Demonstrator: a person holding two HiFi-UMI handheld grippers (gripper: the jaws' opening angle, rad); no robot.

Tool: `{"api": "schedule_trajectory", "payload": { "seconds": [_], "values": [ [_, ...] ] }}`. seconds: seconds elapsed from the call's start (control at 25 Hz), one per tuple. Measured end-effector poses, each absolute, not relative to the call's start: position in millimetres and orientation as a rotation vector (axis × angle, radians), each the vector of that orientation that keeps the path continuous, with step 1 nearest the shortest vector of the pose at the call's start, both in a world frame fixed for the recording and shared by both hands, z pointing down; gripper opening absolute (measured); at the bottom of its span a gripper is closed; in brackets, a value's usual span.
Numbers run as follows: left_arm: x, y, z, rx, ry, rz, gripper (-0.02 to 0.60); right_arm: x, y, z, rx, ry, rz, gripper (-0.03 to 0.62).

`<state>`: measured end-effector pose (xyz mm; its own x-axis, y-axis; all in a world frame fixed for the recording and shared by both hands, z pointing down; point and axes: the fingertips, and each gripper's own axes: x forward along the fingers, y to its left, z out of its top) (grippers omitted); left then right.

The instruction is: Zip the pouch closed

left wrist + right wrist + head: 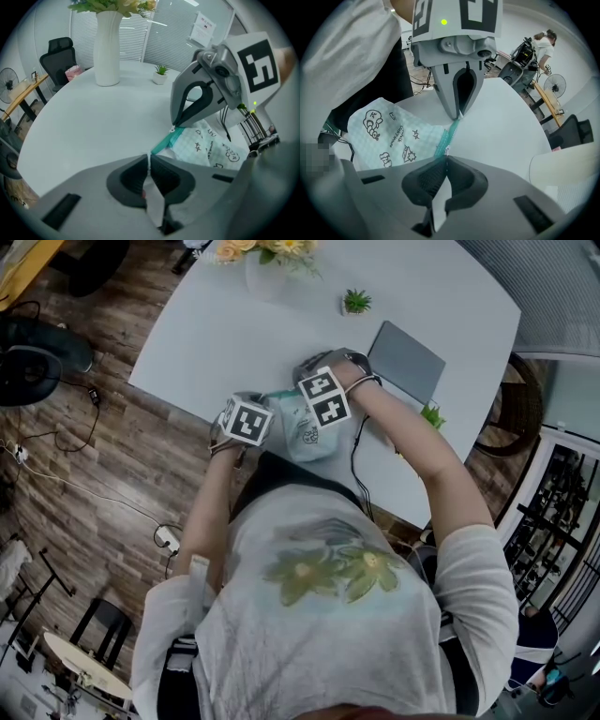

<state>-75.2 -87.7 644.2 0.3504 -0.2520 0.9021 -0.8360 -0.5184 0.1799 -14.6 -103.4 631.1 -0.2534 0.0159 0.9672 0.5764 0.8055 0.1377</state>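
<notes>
Head view: checked pouch (306, 432) held between both tongs at the near edge of the white worktop (234, 324).
The left tongs (149, 161) are clenched on the pouch end beside the teal zip tape (165, 142), so the tape is judged to be anchored and kept taut. The right tongs (445, 161) are clenched on the small zip pull (446, 151), facing the left tongs along the tape, so that the pull can be drawn in line. Whether the short stretch between them is already closed cannot be told.
</notes>
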Motion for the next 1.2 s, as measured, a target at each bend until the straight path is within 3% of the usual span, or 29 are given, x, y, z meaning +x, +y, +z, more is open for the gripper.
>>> {"api": "schedule_trajectory", "payload": {
  "seconds": [1.2],
  "values": [
    [-77.8,-89.4,642.6,1.969,-0.954,1.167,0.025,3.9,-107.3,631.4,-0.398,-1.766,-0.550,0.018]
  ]
}}
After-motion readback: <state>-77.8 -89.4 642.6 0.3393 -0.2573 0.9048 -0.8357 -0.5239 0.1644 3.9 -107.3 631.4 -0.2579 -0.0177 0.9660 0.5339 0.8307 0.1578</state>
